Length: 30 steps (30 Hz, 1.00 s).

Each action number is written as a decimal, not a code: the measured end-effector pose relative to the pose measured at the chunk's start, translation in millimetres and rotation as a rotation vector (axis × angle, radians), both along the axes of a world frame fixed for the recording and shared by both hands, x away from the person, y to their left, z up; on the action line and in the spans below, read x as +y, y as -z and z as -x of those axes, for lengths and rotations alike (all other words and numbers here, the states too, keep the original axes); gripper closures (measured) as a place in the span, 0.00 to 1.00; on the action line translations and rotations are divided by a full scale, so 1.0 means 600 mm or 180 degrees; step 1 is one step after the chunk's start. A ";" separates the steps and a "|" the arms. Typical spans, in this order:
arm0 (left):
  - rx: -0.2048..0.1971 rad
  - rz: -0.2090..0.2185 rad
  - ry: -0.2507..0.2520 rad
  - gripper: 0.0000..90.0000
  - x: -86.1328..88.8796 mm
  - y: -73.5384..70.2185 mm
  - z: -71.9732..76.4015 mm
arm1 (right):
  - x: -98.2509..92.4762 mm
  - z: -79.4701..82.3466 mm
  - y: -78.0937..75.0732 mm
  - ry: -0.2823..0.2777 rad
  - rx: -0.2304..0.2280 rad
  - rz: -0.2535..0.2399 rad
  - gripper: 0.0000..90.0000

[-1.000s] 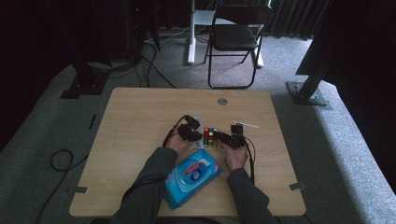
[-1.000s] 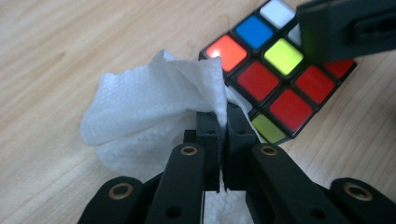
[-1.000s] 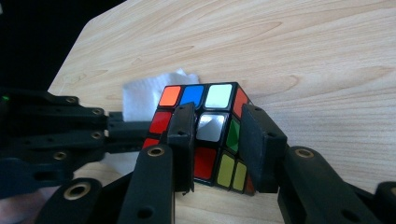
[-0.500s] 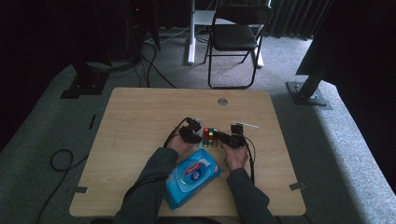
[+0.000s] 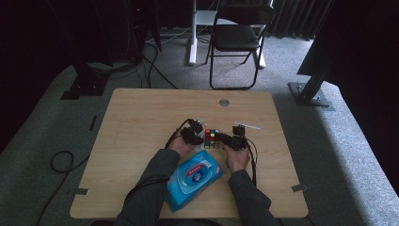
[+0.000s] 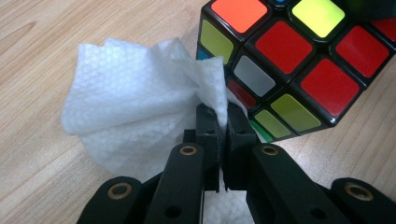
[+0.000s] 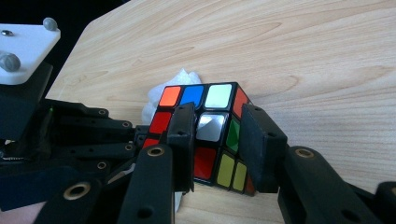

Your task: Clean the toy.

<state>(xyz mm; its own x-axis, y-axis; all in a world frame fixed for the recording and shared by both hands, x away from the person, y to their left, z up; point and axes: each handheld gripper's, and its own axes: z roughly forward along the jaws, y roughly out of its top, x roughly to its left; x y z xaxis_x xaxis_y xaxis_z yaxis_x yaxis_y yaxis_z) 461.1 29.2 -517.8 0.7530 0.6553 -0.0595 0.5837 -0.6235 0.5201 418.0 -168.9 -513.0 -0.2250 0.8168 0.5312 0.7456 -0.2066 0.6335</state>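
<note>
A colour puzzle cube [image 5: 212, 138] [image 7: 205, 135] [image 6: 289, 65] stands on the wooden table [image 5: 141, 122], near its front middle. My right gripper [image 5: 226, 139] [image 7: 219, 144] comes at it from the right and is shut on it, one jaw on each of two opposite faces. From the left, my left gripper [image 5: 196, 135] [image 6: 222, 122] is shut on a crumpled white wipe [image 6: 140, 116] [image 7: 180, 81]. The wipe touches the cube's left side.
A blue pack of wet wipes [image 5: 193, 178] lies between the forearms near the table's front edge. A small round grey cap [image 5: 224, 102] is set in the table's far side. A black folding chair [image 5: 237, 37] stands on the carpet beyond the table.
</note>
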 end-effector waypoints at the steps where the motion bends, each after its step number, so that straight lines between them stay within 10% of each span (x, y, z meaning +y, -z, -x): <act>1: -0.0001 -0.0008 0.0011 0.96 0.000 -0.001 0.001 | 0.000 0.000 0.000 0.0002 0.0000 0.0000 0.74; 30: -0.0101 0.0438 0.0177 0.96 0.027 -0.047 0.033 | 0.000 0.000 -0.001 0.0000 0.0003 0.0010 0.74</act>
